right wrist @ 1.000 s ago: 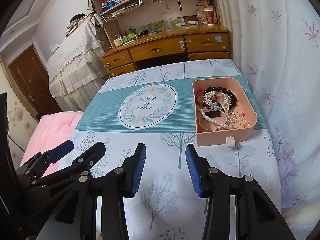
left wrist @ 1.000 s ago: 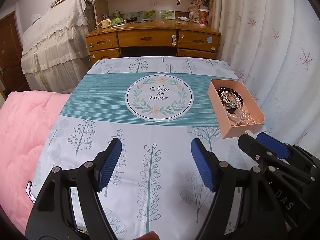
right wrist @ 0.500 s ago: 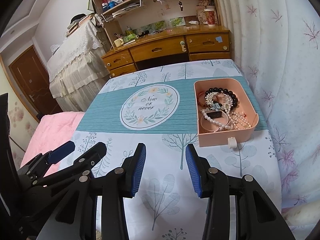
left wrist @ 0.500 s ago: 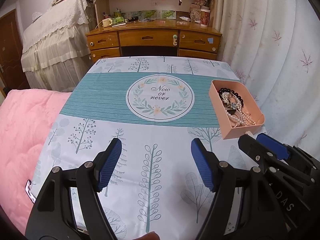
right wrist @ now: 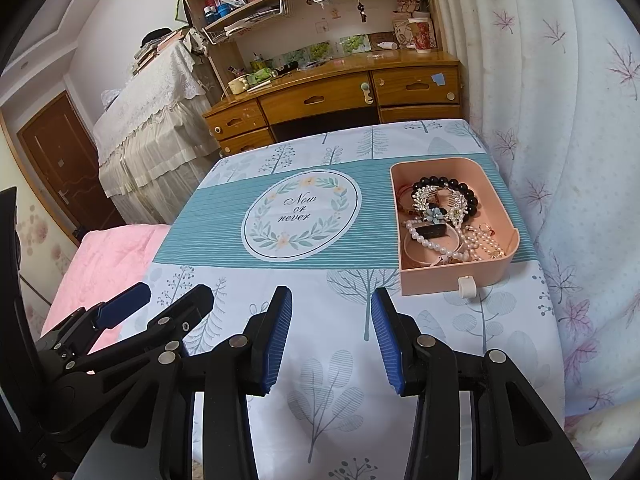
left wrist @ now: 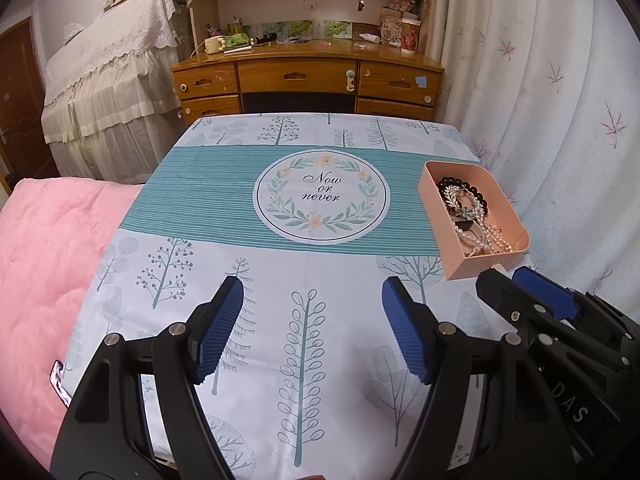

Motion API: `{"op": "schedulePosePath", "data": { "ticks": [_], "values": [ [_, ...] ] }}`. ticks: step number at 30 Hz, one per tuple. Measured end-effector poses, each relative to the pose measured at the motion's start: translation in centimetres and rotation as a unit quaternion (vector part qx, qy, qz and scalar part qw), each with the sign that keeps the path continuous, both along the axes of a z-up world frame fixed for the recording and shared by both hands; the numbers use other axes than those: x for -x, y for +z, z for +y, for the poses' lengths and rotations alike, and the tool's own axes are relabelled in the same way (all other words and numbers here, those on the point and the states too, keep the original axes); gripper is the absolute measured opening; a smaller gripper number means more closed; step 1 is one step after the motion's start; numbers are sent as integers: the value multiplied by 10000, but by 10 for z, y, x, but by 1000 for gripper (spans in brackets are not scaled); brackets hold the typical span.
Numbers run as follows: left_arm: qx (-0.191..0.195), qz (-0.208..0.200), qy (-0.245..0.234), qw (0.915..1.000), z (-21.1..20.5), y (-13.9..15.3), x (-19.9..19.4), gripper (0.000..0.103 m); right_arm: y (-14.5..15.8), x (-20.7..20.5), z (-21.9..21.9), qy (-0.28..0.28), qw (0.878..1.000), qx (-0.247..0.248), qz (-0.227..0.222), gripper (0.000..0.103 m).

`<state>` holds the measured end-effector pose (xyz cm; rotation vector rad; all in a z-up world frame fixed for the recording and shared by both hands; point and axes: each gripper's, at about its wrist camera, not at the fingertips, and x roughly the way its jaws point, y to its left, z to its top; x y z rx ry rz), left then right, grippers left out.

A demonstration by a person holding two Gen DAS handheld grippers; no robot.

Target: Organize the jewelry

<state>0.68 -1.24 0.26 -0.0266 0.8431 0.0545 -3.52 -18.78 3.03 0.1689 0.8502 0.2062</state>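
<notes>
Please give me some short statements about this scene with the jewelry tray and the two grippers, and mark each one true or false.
1. The pink tray holds the jewelry. True.
2. The right gripper grips a pearl necklace. False: its jaws are open with nothing between them.
3. The left gripper is open and empty. True.
4. The tray stands on the round "Now or never" print. False: it stands to the right of the print.
5. A black bead bracelet lies in the tray. True.
</notes>
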Motion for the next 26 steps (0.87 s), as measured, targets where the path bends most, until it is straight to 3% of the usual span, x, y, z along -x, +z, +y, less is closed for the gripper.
{"op": "schedulePosePath", "data": {
  "ticks": [26],
  "values": [
    [39,128,36,9999,1,-5,0,70,-7,1,9,-12,9999,-56,122,42]
  ]
}}
